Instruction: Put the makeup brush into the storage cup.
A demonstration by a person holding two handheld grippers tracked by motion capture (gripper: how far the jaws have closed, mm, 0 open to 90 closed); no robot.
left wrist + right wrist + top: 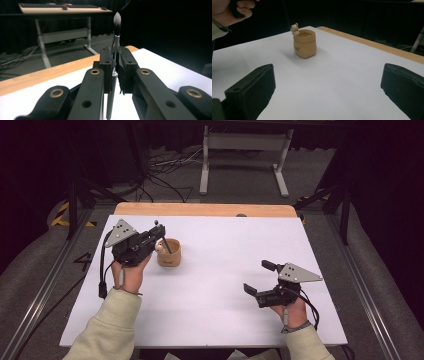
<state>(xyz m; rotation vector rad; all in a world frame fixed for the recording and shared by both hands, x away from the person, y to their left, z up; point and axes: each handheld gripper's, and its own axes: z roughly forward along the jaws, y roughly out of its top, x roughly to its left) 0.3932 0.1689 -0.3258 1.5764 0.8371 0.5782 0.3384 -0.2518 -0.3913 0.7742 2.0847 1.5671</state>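
Tan pot [169,253] stands near the worktop's [225,270] far left corner. The left gripper [115,65] clamps a brush [115,42] above it. The right gripper [262,281], jaws wide apart, hovers near the right edge.

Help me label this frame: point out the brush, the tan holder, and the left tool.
brush [117,21]: left gripper view, bristle tip.
tan holder [304,46]: right gripper view, front wall.
left tool [115,67]: left gripper view, between its fingertips, clamped on the brush.

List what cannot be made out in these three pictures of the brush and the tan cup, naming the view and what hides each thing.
- Brush handle end: cut off by the bottom edge of the left gripper view.
- Brush tip over the cup: too small in the high view to tell if it touches.
- Cup's inside: hidden by its wall in the right gripper view.
- Print on the cup: too small to read.
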